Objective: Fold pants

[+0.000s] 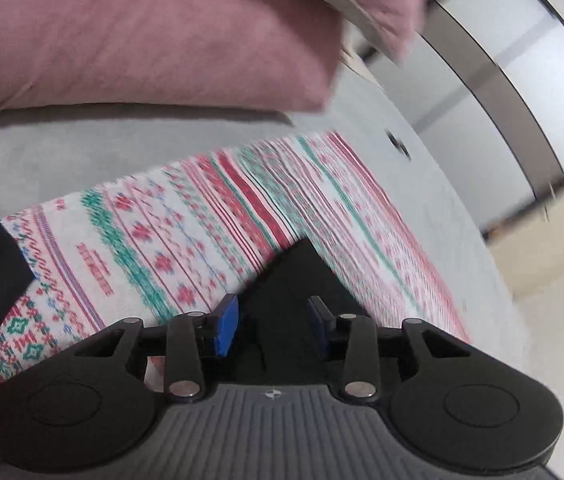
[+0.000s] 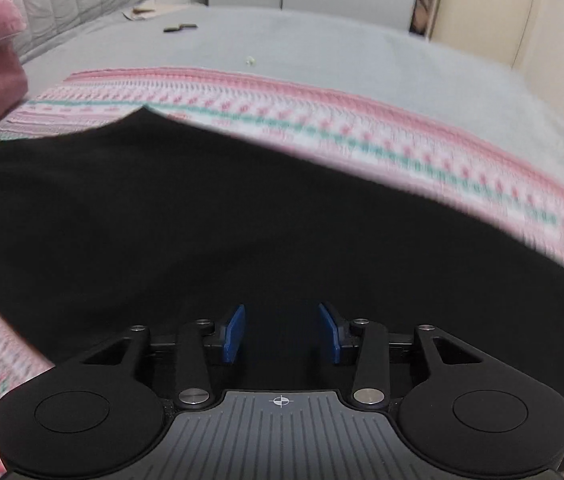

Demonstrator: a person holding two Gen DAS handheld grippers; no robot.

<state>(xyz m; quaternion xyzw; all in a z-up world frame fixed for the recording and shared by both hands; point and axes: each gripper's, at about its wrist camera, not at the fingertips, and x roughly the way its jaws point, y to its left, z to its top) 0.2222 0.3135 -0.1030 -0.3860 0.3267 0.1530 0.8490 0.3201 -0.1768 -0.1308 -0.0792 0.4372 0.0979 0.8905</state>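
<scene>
The black pants [image 2: 210, 216] lie spread over a patterned blanket [image 2: 361, 128] of pink, green and white bands, which itself lies on a grey bed [image 2: 321, 52]. In the right wrist view the dark cloth fills the middle of the picture, its far edge rising to a blunt corner toward the blanket's far left side, with a strip of blanket showing beyond it and along both sides. In the left wrist view only a dark pointed corner of the pants [image 1: 297, 276] reaches up between the fingers, the blanket [image 1: 170, 220] stretching away behind it toward a pink pillow [image 1: 142, 32] at the bed's far edge.

The right gripper [image 2: 282, 332] hangs just over the black fabric with its blue pads [image 2: 236, 334] set apart and nothing caught between them. The left gripper [image 1: 272, 328] is likewise parted over the pants' corner; whether the pads [image 1: 226, 330] touch the cloth cannot be told.

As a judgement, folding is at an early or middle stage: the garment looks flat and broad, no neat compact stack shows, and neither gripper has a hold, so picking up an edge and laying it over remains to be done.
</scene>
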